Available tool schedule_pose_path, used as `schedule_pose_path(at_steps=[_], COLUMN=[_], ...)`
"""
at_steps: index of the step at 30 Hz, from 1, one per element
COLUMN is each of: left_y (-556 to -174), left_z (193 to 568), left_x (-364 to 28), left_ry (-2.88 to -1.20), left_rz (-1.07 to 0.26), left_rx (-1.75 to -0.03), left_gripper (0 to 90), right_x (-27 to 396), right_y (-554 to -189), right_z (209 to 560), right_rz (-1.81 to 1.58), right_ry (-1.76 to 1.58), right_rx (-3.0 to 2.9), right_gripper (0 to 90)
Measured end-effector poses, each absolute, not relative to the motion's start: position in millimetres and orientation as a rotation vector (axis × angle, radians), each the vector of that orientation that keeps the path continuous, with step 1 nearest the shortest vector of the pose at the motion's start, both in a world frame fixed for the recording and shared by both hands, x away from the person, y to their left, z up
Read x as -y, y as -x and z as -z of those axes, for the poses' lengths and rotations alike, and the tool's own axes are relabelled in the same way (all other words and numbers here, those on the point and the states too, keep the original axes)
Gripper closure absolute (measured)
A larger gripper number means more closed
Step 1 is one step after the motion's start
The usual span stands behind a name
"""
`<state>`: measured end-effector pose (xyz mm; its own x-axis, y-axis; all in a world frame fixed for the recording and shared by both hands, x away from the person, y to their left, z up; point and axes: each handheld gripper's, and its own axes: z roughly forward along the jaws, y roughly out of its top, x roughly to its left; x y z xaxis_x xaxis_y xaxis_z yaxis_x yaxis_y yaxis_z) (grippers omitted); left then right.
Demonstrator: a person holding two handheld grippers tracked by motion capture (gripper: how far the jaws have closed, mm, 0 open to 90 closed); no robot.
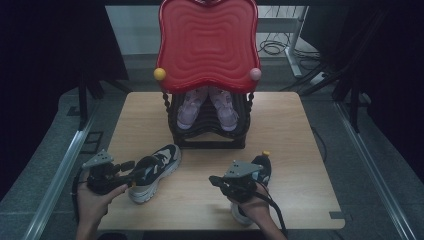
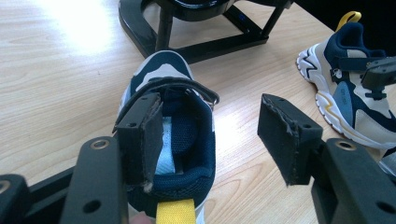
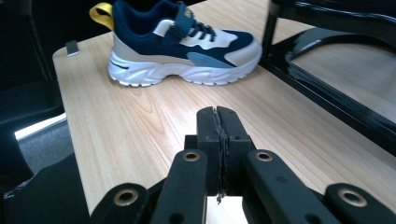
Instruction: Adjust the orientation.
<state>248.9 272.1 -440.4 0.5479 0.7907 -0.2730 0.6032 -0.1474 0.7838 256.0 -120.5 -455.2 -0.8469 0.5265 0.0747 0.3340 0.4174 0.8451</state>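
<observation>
A: Item one, the left tool point(image 2: 210, 135)?

B: Jaws spread wide. One pad sits inside the heel opening of the left sneaker point(image 2: 173, 140), the other stands outside it over bare bench point(image 2: 56, 93). Nothing is pinched between them. In the high view the left tool point(image 1: 131, 167) lies at the heel of that left sneaker point(image 1: 155, 172), near the front left of the bench point(image 1: 300, 130).

A: The sneaker itself?

B: Navy, white and beige, strap across the top, yellow pull loop at the heel. It stands upright on its sole, toe pointing toward the black rack point(image 2: 201, 28).

A: Item two, the right tool point(image 3: 218, 123)?

B: Jaws closed pad to pad, with nothing between them. It hangs over bare wood, apart from the right sneaker point(image 3: 182, 44).

A: And that one's place?

B: Upright on the bench near the front right edge, yellow loop at its heel. In the high view the right sneaker point(image 1: 261, 172) is partly hidden beneath the right tool point(image 1: 216, 181) and the hand.

A: Other stock?

B: A red tray point(image 1: 207, 45) tops the rack point(image 1: 210, 132), with a yellow knob and a pink one at its corners. A pair of pink shoes point(image 1: 207, 107) sits on the shelf below it.
</observation>
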Motion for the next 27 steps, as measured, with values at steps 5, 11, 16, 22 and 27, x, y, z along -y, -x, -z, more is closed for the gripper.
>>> schedule_pose_path(at_steps=[5,11,16,22,27], left_y=[-248,-245,-247,-252,-255], left_z=[441,437,440,440,440], left_x=[-269,-265,-262,-260,-258], left_ry=[-1.852,-1.851,-1.865,-1.868,-1.874], left_rz=[-0.242,-0.235,-0.222,-0.218,-0.210], left_rx=[-1.141,-1.110,-1.110,-1.099,-1.088], left_gripper=[40.7,40.6,40.6,40.5,40.5], right_x=[138,161,185,210,221], right_y=[-255,-252,-249,-243,-237], right_z=[454,451,449,451,448], right_rz=[-1.421,-1.414,-1.405,-1.396,-1.390], right_ry=[-0.814,-0.851,-0.909,-0.975,-0.997], right_rx=[-2.427,-2.372,-2.320,-2.272,-2.249], right_gripper=[88.9,88.9,88.9,88.9,88.9])
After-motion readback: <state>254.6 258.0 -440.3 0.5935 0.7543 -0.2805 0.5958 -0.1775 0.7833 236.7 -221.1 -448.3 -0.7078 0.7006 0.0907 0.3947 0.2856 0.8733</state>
